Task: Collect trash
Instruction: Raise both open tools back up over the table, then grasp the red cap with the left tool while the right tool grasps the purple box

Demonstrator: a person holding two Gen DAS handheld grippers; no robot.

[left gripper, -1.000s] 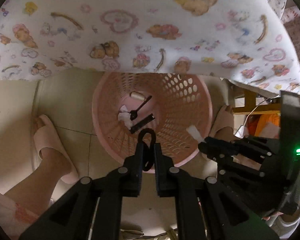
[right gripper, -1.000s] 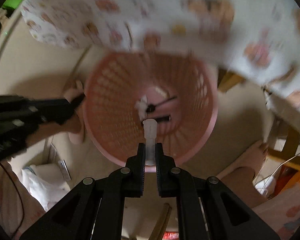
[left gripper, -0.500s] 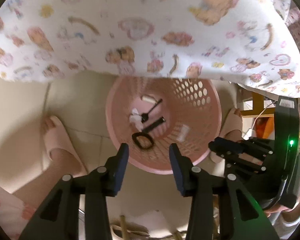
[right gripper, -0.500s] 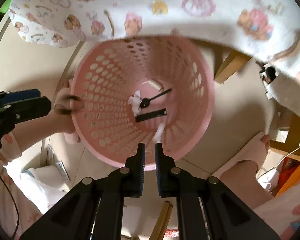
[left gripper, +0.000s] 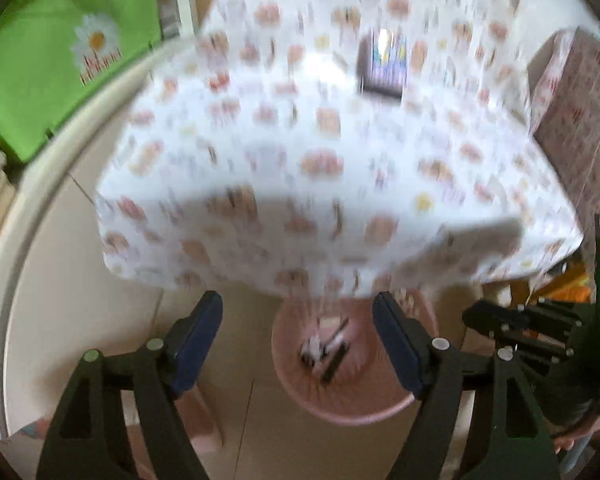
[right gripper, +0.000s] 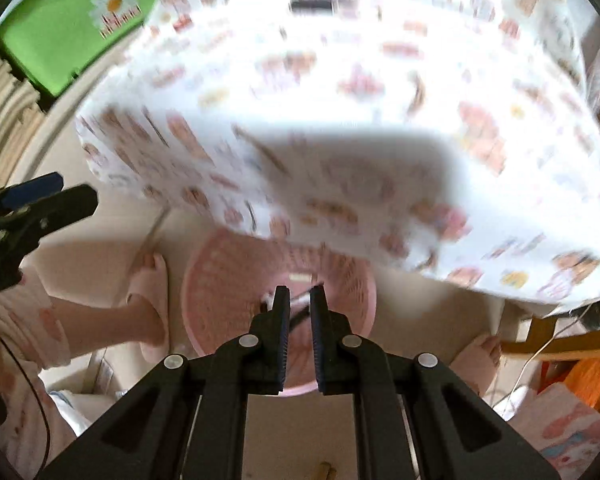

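Both views are smeared with motion blur. In the left wrist view the left gripper (left gripper: 298,336) fills the bottom of the frame with its jaws wide apart and opening, nothing between them. Through the gap, low and centre, sits the pink basket (left gripper: 364,412) on the pale floor (left gripper: 80,280), half tucked under the hanging edge of the patterned tablecloth (left gripper: 320,140). Some trash (left gripper: 326,350) lies at the basket's bottom: small dark and pale bits, too blurred to tell apart. The right gripper (left gripper: 470,316) shows at the right edge of that frame, dark, with a green light beside it.

In the right wrist view the right gripper (right gripper: 299,300) sits at bottom centre, its jaws drawn close together and holding nothing. The basket (right gripper: 220,280) is just behind its tips, in the lower middle. A foot in a pink slipper (right gripper: 152,280) stands just left of the basket. A green bag (right gripper: 72,28) with a daisy shows in the upper left. A dark rectangular thing (left gripper: 384,64) lies on the cloth, in the upper right of the left view.
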